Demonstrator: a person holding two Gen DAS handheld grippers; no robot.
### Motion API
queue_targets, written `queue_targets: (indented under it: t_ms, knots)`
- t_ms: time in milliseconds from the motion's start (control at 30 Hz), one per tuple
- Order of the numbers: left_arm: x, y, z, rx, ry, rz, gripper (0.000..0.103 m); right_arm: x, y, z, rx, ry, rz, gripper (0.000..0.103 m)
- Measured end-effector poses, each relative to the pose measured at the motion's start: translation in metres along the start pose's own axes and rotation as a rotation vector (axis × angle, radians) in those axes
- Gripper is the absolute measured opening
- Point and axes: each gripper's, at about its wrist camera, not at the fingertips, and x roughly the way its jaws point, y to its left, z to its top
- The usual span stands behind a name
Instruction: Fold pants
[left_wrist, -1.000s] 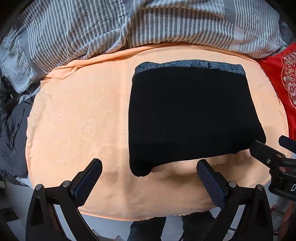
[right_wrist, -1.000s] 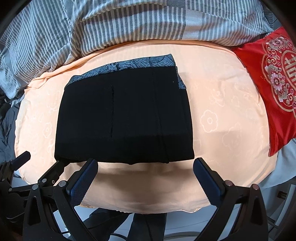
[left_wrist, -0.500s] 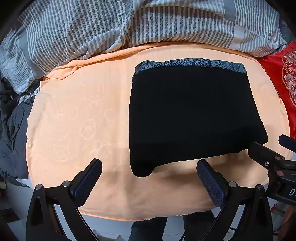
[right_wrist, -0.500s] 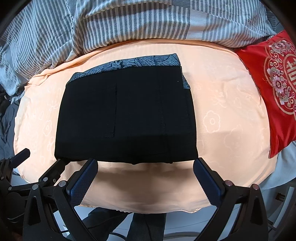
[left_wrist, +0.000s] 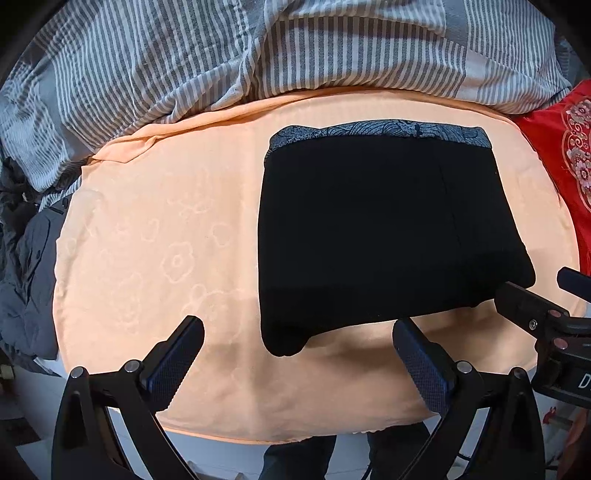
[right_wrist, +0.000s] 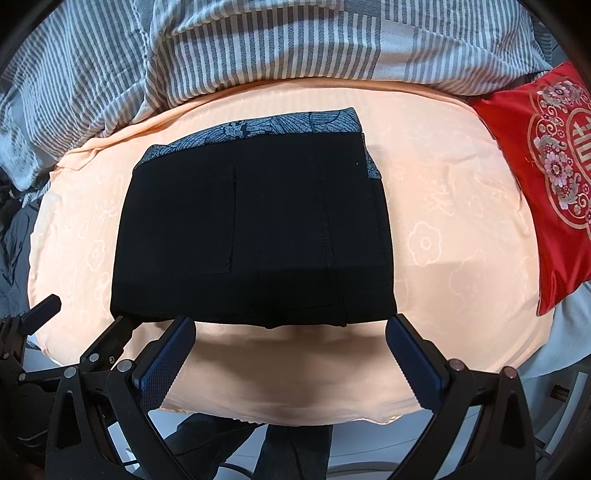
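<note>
The black pants (left_wrist: 384, 236) lie folded into a compact, roughly rectangular block on the peach towel (left_wrist: 155, 251). A strip of grey-blue patterned lining shows along the far edge. From my right view, a pocket seam and a vertical seam run down the top layer of the pants (right_wrist: 255, 229), and the near edge is thick with stacked layers. One near corner bulges out rounded toward my left side.

My left gripper (left_wrist: 297, 352) is spread wide and holds nothing; the bulging near corner of the pants lies just ahead, between its fingers and apart from them. My right gripper (right_wrist: 290, 350) is also spread wide and empty, with the near folded edge lying just beyond its fingertips, spanning the gap between them.

A striped grey duvet (right_wrist: 258, 40) is bunched beyond the towel, and a red embroidered cushion (right_wrist: 550, 162) lies off to the right.
</note>
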Motion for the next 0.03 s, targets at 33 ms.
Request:
queue_targets:
  t_ms: [33]
  knots:
    - [0.0001, 0.0002, -0.0001, 0.001, 0.001, -0.001, 0.103, -0.0001, -0.0003, 0.0004, -0.001, -0.001, -0.001, 0.103]
